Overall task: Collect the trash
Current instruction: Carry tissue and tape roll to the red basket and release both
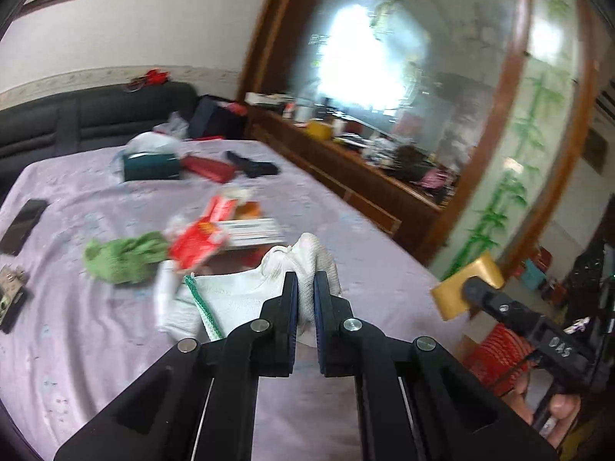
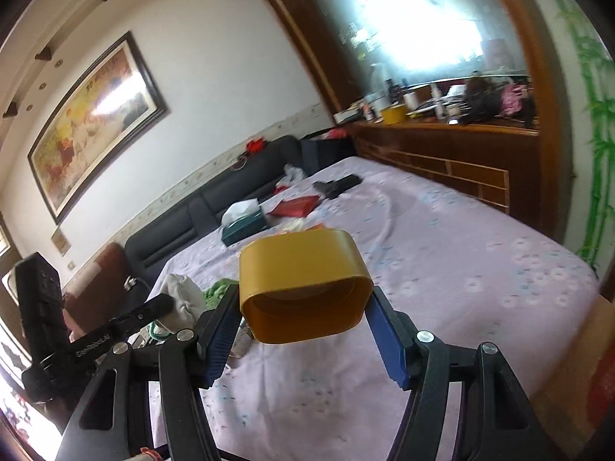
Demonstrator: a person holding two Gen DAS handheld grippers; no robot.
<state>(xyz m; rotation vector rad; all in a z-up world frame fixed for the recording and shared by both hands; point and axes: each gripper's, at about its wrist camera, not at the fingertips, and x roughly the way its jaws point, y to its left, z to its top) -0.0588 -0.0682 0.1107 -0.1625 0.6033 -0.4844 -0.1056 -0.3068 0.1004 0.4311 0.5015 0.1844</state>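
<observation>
Right gripper (image 2: 303, 309) clamps a gold cap (image 2: 303, 284), a rounded-rectangular cup-shaped lid held off the bed (image 2: 442, 269). Its long axis runs across the view, from one blue finger pad (image 2: 219, 342) to the other; the open mouth faces back toward the camera and slightly down, the closed end points away toward the headboard (image 2: 215, 203). The inside is in shadow (only a pale ring is discernible).

From the left wrist view the same gold cap (image 1: 467, 288) shows at the right, partly covered by the right gripper (image 1: 476, 292) fingers; its far edge is cut off by them.

Left gripper (image 1: 306, 299) is closed on a fold of a white bag (image 1: 246, 299), woven-looking, with a green cord (image 1: 200, 303) along its edge. The bag hangs from the jaws over the purple sheet; its lower part is hidden behind the fingers, so its full shape cannot be told.

Beyond it on the bed: green cloth (image 1: 127, 255), red wrapper (image 1: 196, 244), a flat white box (image 1: 253, 232), a teal tissue box (image 1: 152, 165), a red pouch (image 1: 209, 169), a dark item (image 1: 253, 165) (blurred, unidentifiable), and a phone (image 1: 23, 224) near the left edge. Motion blur softens most of these.
</observation>
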